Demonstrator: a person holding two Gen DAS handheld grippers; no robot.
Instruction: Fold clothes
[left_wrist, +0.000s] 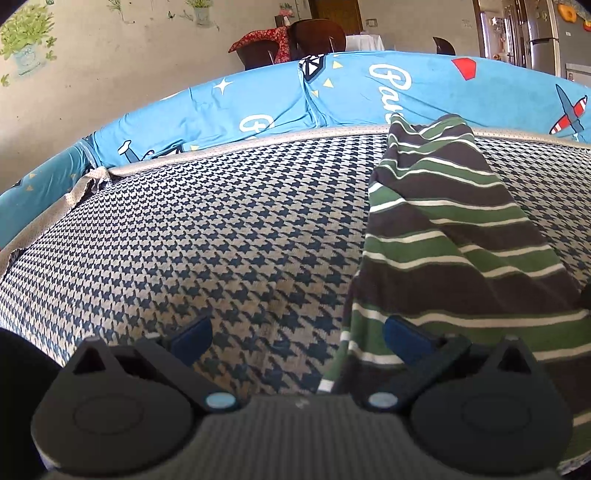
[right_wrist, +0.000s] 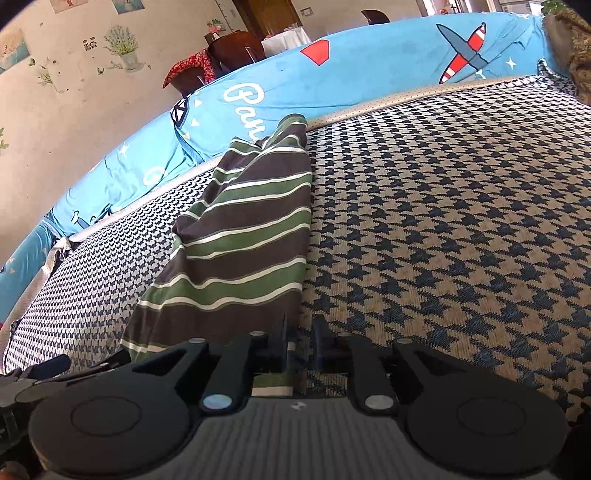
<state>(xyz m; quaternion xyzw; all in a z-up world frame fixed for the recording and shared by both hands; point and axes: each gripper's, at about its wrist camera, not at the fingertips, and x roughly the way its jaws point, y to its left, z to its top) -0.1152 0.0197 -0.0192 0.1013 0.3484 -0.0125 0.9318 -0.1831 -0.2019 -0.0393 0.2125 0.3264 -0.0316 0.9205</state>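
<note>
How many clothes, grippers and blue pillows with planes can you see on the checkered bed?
Striped garment: 1
Grippers: 2, left gripper and right gripper
Blue printed cushions: how many is unclear, they run together
Total counted: 3

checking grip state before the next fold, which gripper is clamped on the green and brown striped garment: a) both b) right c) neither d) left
b: the right gripper has its fingers drawn together on the near edge of the green and brown striped garment, while the left gripper is spread wide over the houndstooth cover.
</note>
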